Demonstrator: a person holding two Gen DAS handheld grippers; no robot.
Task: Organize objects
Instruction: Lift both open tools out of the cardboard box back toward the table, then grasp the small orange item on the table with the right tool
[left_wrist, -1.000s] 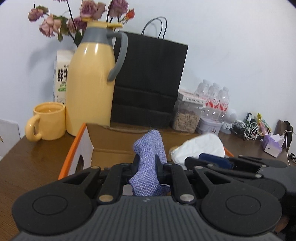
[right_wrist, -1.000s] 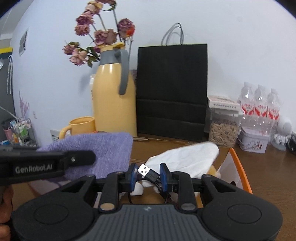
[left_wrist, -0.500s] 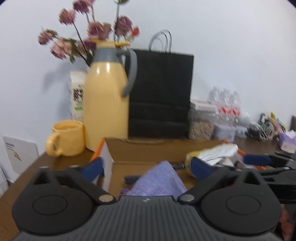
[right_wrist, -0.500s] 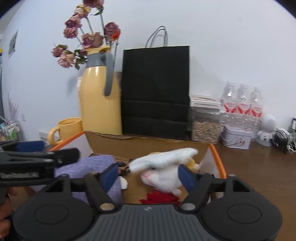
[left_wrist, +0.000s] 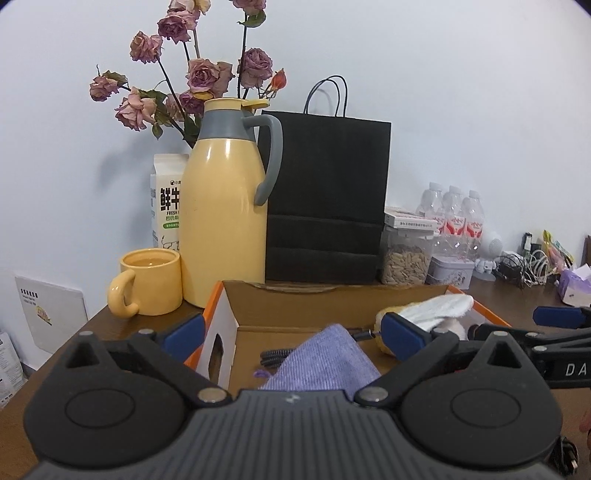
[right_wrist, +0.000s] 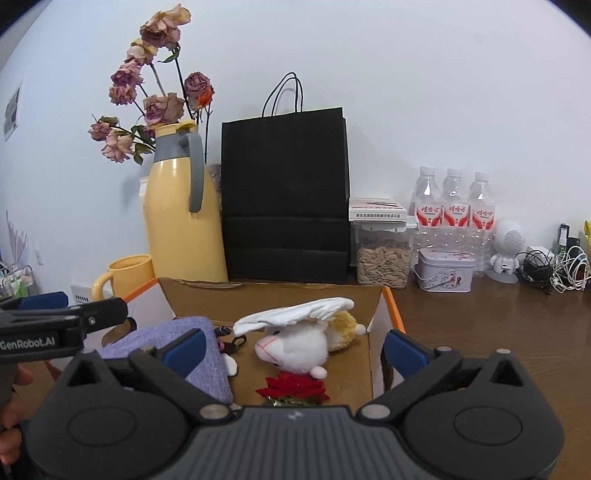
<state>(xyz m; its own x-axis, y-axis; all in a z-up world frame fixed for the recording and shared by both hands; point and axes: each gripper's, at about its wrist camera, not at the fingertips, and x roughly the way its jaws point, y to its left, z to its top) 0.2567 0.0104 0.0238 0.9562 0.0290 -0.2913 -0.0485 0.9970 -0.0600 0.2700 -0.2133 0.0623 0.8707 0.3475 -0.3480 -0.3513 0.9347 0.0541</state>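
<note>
An open cardboard box with orange edges sits on the wooden table. Inside lie a purple cloth, a black cable, a white plush toy under a white cloth, and a red rose. My left gripper stands open over the near edge of the box, with the purple cloth lying loose below its fingers. My right gripper hangs over the box in front of the plush toy. Its jaws are opening, and the pads touch nothing.
Behind the box stand a yellow thermos jug, a yellow mug, a milk carton, a black paper bag, a seed jar, a tin and water bottles. Tangled cables lie at the far right.
The left gripper opened and let go of the purple cloth, which now lies in the box. The right gripper released the black USB cable and opened wide. Both drew back slightly.
</note>
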